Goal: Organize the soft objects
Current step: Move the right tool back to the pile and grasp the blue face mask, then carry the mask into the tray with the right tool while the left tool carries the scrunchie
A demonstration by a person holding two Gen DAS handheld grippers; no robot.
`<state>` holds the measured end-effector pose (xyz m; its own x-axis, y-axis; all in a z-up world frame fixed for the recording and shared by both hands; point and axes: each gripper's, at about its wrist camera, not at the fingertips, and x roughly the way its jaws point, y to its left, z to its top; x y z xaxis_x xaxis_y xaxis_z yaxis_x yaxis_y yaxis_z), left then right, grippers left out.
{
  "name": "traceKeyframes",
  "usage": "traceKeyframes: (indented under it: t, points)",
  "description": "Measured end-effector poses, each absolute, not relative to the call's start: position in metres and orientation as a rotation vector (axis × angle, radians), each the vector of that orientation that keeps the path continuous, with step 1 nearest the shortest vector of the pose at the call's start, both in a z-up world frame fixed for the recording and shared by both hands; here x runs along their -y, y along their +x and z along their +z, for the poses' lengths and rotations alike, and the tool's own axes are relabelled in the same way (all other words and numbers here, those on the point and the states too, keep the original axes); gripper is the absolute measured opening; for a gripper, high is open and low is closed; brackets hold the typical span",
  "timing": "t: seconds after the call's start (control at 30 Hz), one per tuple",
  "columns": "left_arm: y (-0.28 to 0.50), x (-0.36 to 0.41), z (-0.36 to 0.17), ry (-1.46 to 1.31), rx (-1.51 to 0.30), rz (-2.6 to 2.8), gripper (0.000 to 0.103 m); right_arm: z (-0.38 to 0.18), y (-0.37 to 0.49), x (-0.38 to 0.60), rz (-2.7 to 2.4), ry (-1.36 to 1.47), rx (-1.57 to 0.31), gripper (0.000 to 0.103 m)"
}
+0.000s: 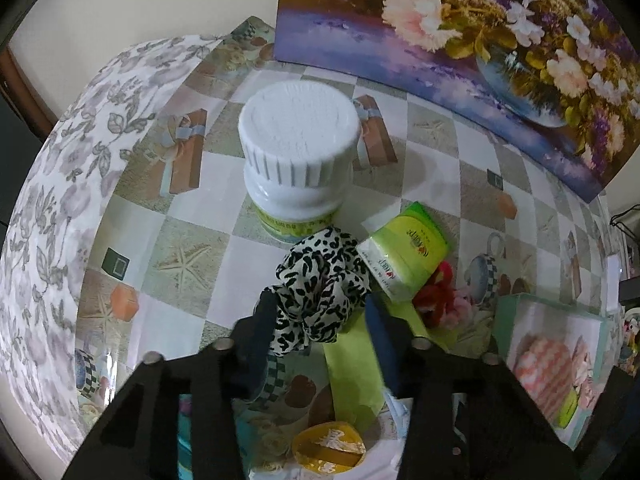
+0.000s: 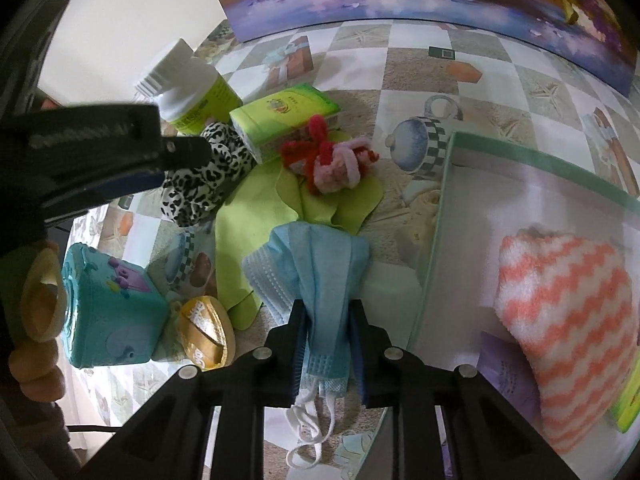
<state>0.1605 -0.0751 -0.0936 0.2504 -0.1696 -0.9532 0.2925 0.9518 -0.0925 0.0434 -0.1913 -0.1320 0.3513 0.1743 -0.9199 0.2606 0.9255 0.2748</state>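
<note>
My left gripper stands around a black-and-white leopard scrunchie; the jaws are wide and only its left finger touches the cloth. The scrunchie also shows in the right wrist view, with the left gripper over it. My right gripper is shut on a blue face mask and holds it just left of the white box. A pink-and-white striped cloth lies in that box. A red and pink pipe-cleaner bundle and a green cloth lie on the table.
A white-capped bottle and a green tissue pack stand behind the scrunchie. A teal toy box and a gold wrapped piece lie at the left front. A flower painting leans at the back.
</note>
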Motion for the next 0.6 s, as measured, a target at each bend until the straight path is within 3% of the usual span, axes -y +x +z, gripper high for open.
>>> traceKeyframes:
  t: [0.17, 0.6]
  points:
    - [0.1596, 0.0753, -0.0983, 0.132, -1.275, -0.297, 0.025, -0.1329, 0.0440, 0.1890, -0.059, 0.411, -1.221, 0.021]
    - [0.1585, 0.0748, -0.0960, 0.098, -1.264, -0.301, 0.013, -0.1251, 0.0357, 0.1930, -0.049, 0.435, -1.206, 0.018]
